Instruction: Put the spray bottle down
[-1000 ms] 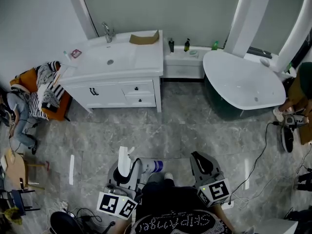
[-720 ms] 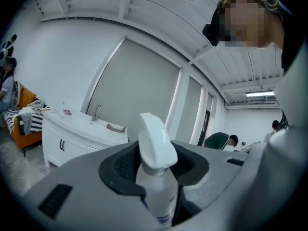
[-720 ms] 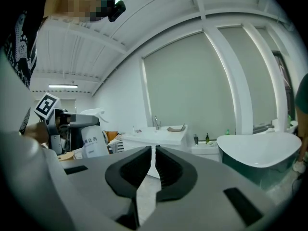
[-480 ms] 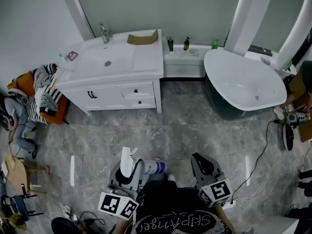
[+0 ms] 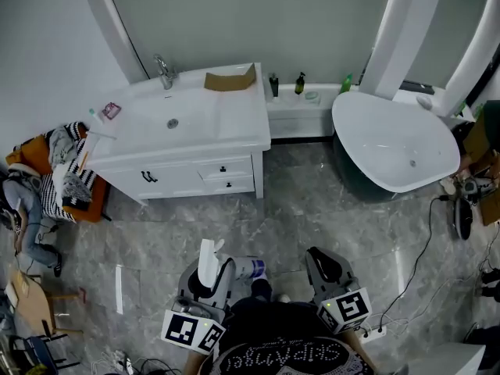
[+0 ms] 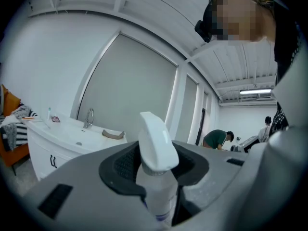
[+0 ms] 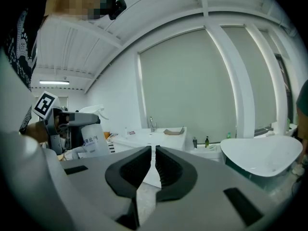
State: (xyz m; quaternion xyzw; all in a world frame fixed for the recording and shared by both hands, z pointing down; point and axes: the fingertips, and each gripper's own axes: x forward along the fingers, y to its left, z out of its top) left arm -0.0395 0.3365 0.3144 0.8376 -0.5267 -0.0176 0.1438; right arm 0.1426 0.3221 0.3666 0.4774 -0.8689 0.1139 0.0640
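over the floor [image 5: 328,209], left gripper [image 5: 215,272] pinches a spray bottle [image 5: 248,269], blue label [image 7: 90,141] unreadable; right gripper [image 5: 323,261] has fingers pressed together.

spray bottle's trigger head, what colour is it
White. The spray bottle shows its head best in the left gripper view.

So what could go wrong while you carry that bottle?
1. The left gripper pinches the bottle between its fingers only near its top. It might slip out and drop onto the hard floor.
2. A cable lies on the floor at the person's right, and a foot could catch on it.
3. The right gripper is shut and empty, so it probably couldn't catch a falling bottle.
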